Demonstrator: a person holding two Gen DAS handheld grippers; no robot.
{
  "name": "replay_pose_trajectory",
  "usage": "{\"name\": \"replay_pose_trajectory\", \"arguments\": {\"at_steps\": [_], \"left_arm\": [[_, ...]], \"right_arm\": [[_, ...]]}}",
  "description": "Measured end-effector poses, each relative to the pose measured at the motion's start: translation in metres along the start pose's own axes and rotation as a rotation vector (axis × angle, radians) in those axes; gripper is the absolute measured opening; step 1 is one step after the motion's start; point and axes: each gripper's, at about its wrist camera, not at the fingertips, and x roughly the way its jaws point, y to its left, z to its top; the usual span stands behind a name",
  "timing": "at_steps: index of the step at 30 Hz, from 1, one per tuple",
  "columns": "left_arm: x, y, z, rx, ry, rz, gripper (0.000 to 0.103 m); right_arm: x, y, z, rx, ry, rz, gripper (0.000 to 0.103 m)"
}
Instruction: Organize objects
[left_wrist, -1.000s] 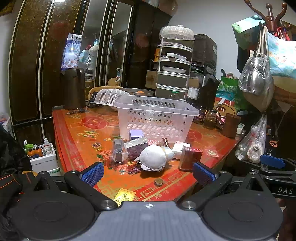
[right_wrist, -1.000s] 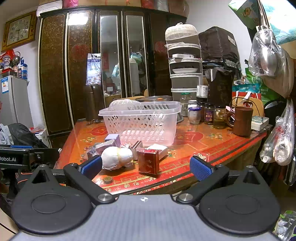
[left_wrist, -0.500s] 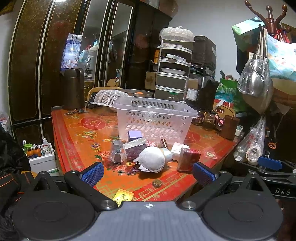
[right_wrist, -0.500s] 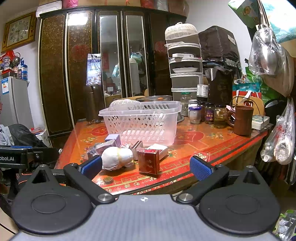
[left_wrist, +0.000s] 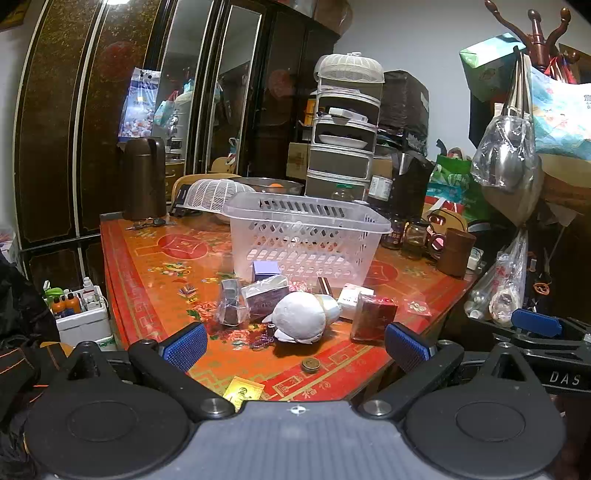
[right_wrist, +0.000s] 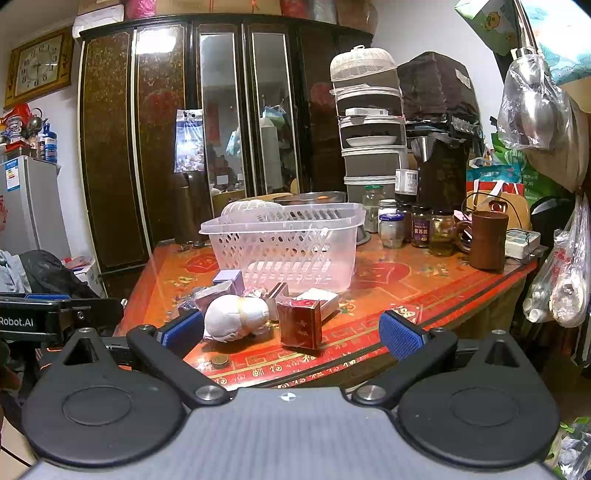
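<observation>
The red patterned table (left_wrist: 155, 280) carried a clear slotted basket (left_wrist: 306, 236) mid-surface. Nearer its front edge lay a white pouch (left_wrist: 301, 321), a dark red box (right_wrist: 299, 325) and a coin (left_wrist: 310, 364). Left gripper (left_wrist: 295, 341) and right gripper (right_wrist: 291, 334) gaped wide, empty.

Right tool (right_wrist: 293, 334) agape, empty; red box (right_wrist: 299, 323) before basket (right_wrist: 282, 245).

Basket (left_wrist: 309, 236) behind plush (left_wrist: 301, 320); coin (left_wrist: 310, 364) in front.

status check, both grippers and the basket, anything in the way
Left hand-held gripper open, empty. Right hand-held gripper open, empty. Basket empty on table; clutter, red box nearest, sits before it.
</observation>
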Motion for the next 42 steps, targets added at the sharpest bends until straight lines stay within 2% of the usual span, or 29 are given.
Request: {"name": "replay_pose_trajectory", "arguments": {"at_steps": [23, 27, 30, 31, 34, 37, 42], "left_arm": [[0.002, 0.007, -0.003, -0.015, -0.011, 0.015, 0.103], [0.003, 0.009, -0.006, 0.028, -0.057, 0.056, 0.103], [0.021, 0.007, -0.010, 0.088, -0.023, 0.128, 0.103], [0.028, 0.008, -0.012, 0.090, -0.002, 0.124, 0.103], [0.052, 0.015, -0.019, 0.046, 0.058, 0.052, 0.103], [0.076, 0.021, -0.021, -0.028, 0.080, -0.046, 0.103], [0.109, 0.009, -0.020, -0.027, 0.092, -0.062, 0.103]], "right_arm": [[0.003, 0.000, -0.001, 0.005, 0.000, -0.009, 0.103], [0.005, 0.005, -0.008, -0.048, -0.074, -0.036, 0.103], [0.013, 0.006, -0.013, -0.057, -0.080, -0.023, 0.103], [0.019, 0.005, -0.014, -0.046, -0.064, -0.012, 0.103], [0.028, -0.001, -0.020, -0.015, -0.045, 0.010, 0.103], [0.037, -0.006, -0.026, -0.007, -0.038, 0.030, 0.103], [0.048, -0.017, -0.041, 0.034, -0.009, 0.039, 0.103]]}}
